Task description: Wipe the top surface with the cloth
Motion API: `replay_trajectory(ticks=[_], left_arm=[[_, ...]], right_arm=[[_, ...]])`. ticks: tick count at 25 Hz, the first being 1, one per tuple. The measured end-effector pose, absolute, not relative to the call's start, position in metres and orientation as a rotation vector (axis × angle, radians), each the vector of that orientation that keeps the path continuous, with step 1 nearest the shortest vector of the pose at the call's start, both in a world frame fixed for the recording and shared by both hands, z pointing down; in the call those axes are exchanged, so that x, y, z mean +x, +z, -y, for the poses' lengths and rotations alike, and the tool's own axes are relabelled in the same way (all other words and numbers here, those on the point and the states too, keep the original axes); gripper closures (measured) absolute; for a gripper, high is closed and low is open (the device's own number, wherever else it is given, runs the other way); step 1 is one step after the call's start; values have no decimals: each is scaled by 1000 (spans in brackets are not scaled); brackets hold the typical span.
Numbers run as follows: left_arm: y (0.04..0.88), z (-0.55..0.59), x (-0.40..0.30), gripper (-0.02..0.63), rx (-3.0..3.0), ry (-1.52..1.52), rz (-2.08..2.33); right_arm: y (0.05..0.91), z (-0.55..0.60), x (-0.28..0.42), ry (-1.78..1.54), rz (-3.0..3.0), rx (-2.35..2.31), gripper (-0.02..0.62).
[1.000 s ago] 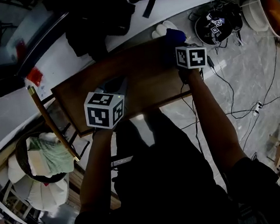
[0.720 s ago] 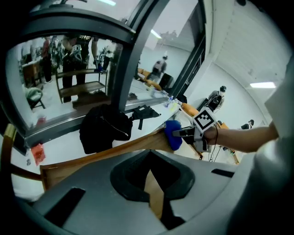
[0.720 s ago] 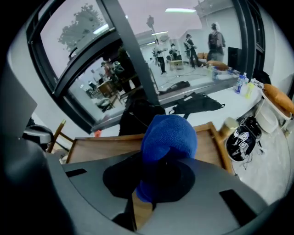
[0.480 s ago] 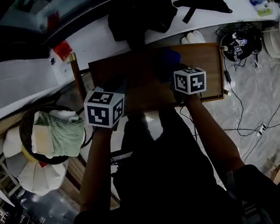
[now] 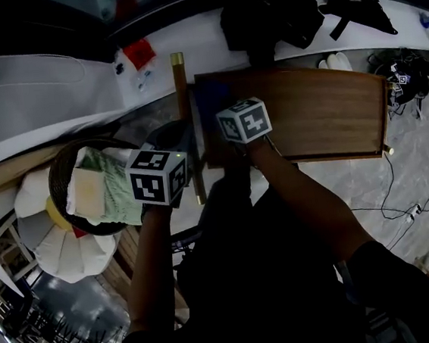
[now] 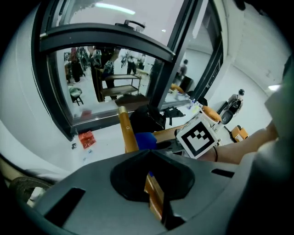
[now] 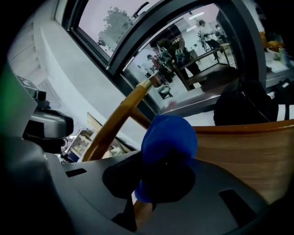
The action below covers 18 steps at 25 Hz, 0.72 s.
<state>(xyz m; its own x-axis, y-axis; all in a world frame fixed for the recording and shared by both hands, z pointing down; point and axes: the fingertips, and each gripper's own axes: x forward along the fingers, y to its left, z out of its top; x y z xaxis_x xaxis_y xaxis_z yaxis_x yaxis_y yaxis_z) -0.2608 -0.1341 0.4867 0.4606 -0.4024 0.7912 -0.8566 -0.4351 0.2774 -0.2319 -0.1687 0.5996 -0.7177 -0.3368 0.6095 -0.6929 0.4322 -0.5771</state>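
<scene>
Left tool [image 6: 149, 156]: jaws drawn together, tips meeting in a line. I hold it off the left end of the table, just beside the wooden post.
Right tool [image 7: 158, 183]: clamped on the cloth. My forearm crosses from the right toward the table's left end.
Cloth [image 7: 169, 137]: blue, bunched into a rounded wad that bulges out past the jaws. It sits at the left end of the table top, close to the post. I cannot tell whether it presses on the wood.
Table top [image 5: 323, 114]: brown wood with visible grain and a raised lip along its edge. It runs from the cloth away to the right.
Wooden post [image 5: 185, 124]: a round, light-coloured bar standing at the table's left end, between the two tools in the head view.
Basket [image 5: 59, 156]: dark and round, left of the post and below the left tool, with pale folded fabric [image 5: 98, 190] heaped in it.
Floor [image 5: 418, 153]: pale and marbled, right of the table, with thin cables [image 5: 390, 209] trailing across it.
Ledge [image 5: 61, 88]: white, beyond the table, carrying a dark bag [image 5: 271, 20] and a small red packet [image 5: 139, 53].
Window [image 6: 105, 39]: dark-framed, behind the ledge.
</scene>
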Motion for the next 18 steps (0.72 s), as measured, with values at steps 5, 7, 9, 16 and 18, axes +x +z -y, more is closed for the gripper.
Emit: replay_trajectory(ticks=[5,7,9,16,18], left_arm=[[491,127,-269,598,2034,840,1020],[494,124,-263,598,2043,845,991],[497,121,-252,598,2054,851,959],[503,121,-192,598,2084,843,874],[505,127,-179,598,2086,833,878]], right_arm=[[630,173,-243,1156,2204,894,533],[636,173,-240,1153,2196,899,533],[639,174,-236,1141,2187,901,534],[645,172,-194,1088,2148,905,534],[644,172,-173,1085,2135,919,534]])
